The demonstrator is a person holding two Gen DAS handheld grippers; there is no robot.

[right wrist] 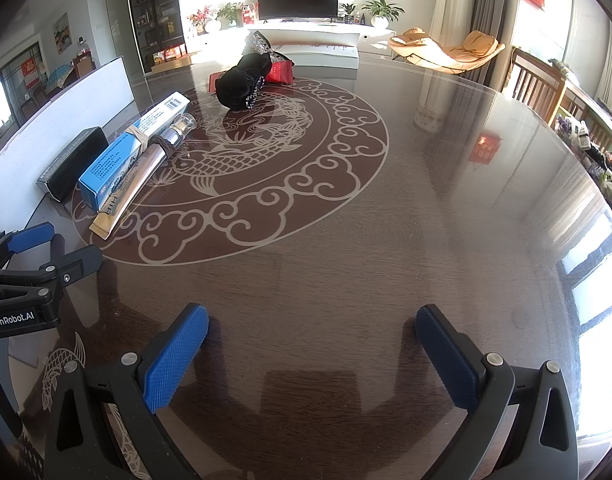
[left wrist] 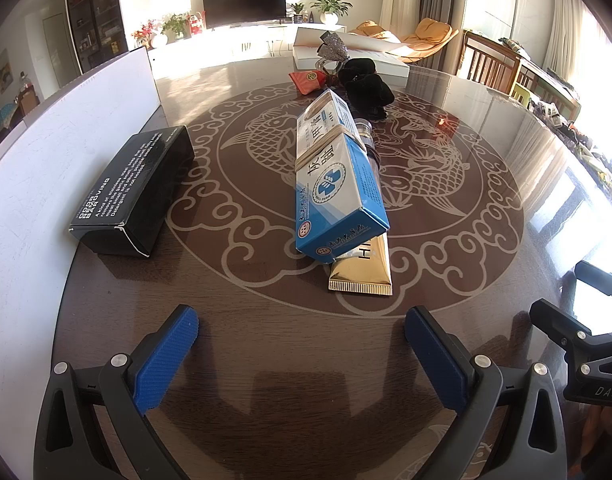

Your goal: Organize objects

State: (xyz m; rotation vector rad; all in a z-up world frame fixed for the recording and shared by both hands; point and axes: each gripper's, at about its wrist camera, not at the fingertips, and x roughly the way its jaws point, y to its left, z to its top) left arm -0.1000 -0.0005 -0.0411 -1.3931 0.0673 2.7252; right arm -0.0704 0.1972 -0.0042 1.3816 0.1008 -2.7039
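A blue-and-white carton (left wrist: 336,176) wrapped by a rubber band leans on a gold tube (left wrist: 362,270) in the middle of the dark round table (left wrist: 266,360). A black box (left wrist: 136,192) lies to its left beside a white board (left wrist: 46,168). Farther back sit a black fuzzy item (left wrist: 366,84), a red packet (left wrist: 308,80) and a glittery clip (left wrist: 333,49). My left gripper (left wrist: 302,332) stands open just short of the tube, nothing between its fingers. In the right wrist view my right gripper (right wrist: 312,328) is open over bare table (right wrist: 426,220), with carton (right wrist: 124,152), tube (right wrist: 126,196) and black box (right wrist: 72,164) far left.
A flat white box (left wrist: 346,54) rests at the table's far edge. Wooden chairs (right wrist: 534,84) and a cluttered shelf (left wrist: 574,120) line the right side. The left gripper's body (right wrist: 30,276) shows at the right view's left edge; the right gripper's body (left wrist: 586,340) shows at the left view's right edge.
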